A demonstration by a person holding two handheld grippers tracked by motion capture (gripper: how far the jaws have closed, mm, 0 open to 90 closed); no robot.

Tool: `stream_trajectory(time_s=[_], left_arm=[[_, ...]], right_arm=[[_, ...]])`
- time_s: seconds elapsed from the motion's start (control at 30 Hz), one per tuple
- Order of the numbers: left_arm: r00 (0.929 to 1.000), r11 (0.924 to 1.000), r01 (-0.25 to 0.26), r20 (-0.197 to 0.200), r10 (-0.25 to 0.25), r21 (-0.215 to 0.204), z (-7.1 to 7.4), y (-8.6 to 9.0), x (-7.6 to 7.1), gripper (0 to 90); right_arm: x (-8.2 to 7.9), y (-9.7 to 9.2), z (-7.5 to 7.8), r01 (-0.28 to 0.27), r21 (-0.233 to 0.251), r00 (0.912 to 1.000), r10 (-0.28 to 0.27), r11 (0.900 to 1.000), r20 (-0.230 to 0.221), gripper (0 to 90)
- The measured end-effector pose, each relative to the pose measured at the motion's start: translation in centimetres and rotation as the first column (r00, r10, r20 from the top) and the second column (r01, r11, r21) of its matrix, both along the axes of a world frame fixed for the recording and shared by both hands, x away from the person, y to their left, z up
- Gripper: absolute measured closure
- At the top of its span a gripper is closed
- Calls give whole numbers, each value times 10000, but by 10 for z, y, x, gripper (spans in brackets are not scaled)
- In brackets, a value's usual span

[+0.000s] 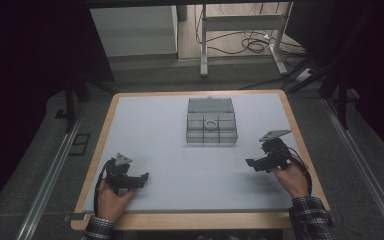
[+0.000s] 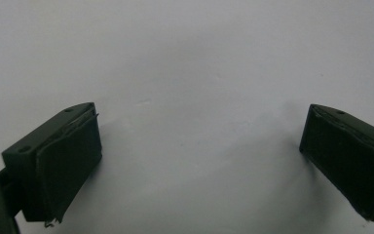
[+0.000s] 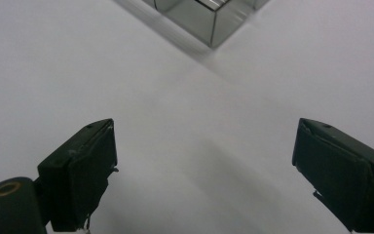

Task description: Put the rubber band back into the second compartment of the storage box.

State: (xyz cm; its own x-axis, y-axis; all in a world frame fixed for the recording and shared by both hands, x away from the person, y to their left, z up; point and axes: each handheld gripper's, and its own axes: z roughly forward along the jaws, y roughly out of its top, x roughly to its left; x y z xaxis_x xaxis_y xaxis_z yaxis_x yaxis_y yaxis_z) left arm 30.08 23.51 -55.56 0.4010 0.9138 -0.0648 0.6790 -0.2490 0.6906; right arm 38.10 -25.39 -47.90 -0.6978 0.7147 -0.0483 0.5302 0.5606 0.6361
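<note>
A clear plastic compartment box (image 1: 212, 127) stands at the middle back of the table, lid laid open behind it, with a white ring (image 1: 210, 124) in one middle compartment. My left gripper (image 1: 139, 180) rests near the front left, held by a hand, jaws wide apart over bare table; in its own view the left gripper (image 2: 199, 156) is open and empty. My right gripper (image 1: 253, 164) sits at the right, angled toward the box, also open. A corner of the box (image 3: 209, 19) appears ahead of the open right gripper (image 3: 204, 170).
The white tabletop (image 1: 170, 150) has a wooden rim (image 1: 190, 220). Beyond the far edge stand a metal frame's legs (image 1: 204, 45) and loose cables (image 1: 250, 42) on the floor. Rails (image 1: 50, 175) run along both sides of the table.
</note>
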Motion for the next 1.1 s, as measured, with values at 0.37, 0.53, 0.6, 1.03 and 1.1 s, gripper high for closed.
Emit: stream_trajectory(time_s=[0.37, 0.53, 0.6, 1.03, 1.1], left_arm=[[10000, 10000, -2, -2, 2, -4, 0, 0, 0, 18], [10000, 10000, -1, 0, 1, -2, 0, 0, 0, 19], [10000, 10000, -2, -2, 2, -1, 0, 0, 0, 19], [10000, 10000, -37, 15, 37, -43, 0, 0, 0, 19], [10000, 10000, -29, 9, 29, -43, 0, 0, 0, 18]], right_arm=[[-10, -21, -7, 322, -103, 9993, -324, 9994, -211, 91], [-14, -27, -12, 349, -224, 9986, -357, 9991, -391, 68], [-16, -28, -14, 377, -296, 9982, -391, 9988, -465, 59], [-18, -40, -35, 650, -1060, 9905, -771, 9922, -1135, 5], [-19, -40, -35, 637, -1059, 9912, -753, 9923, -1093, 3]])
